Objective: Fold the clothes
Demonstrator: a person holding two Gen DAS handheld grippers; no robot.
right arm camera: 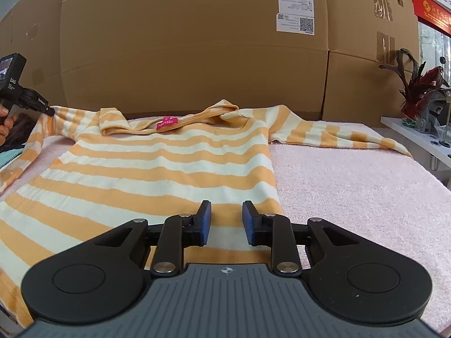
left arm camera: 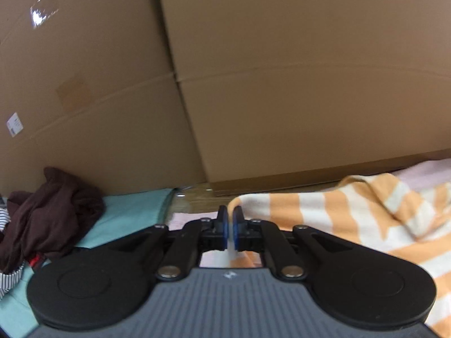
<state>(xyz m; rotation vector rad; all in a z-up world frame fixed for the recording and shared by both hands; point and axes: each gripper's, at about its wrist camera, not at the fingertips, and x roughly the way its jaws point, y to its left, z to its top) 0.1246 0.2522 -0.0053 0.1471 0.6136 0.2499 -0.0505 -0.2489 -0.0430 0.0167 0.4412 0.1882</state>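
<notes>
An orange-and-cream striped long-sleeved top (right arm camera: 157, 169) lies flat on a pink towel (right arm camera: 352, 186), collar at the far side with a pink tag (right arm camera: 167, 122). Its right sleeve (right arm camera: 338, 138) stretches out to the right. My left gripper (left arm camera: 230, 225) is shut on the edge of the left sleeve (left arm camera: 338, 219); in the right wrist view it (right arm camera: 50, 111) pinches the sleeve at the far left shoulder, lifted a little. My right gripper (right arm camera: 225, 222) is open and empty just above the top's lower right hem.
Large cardboard boxes (right arm camera: 197, 42) wall off the far side. A pile of dark brown and striped clothes (left arm camera: 48, 214) lies on a teal cloth (left arm camera: 126, 217) at the left. A white shelf with a red-leaved plant (right arm camera: 417, 90) stands at the right.
</notes>
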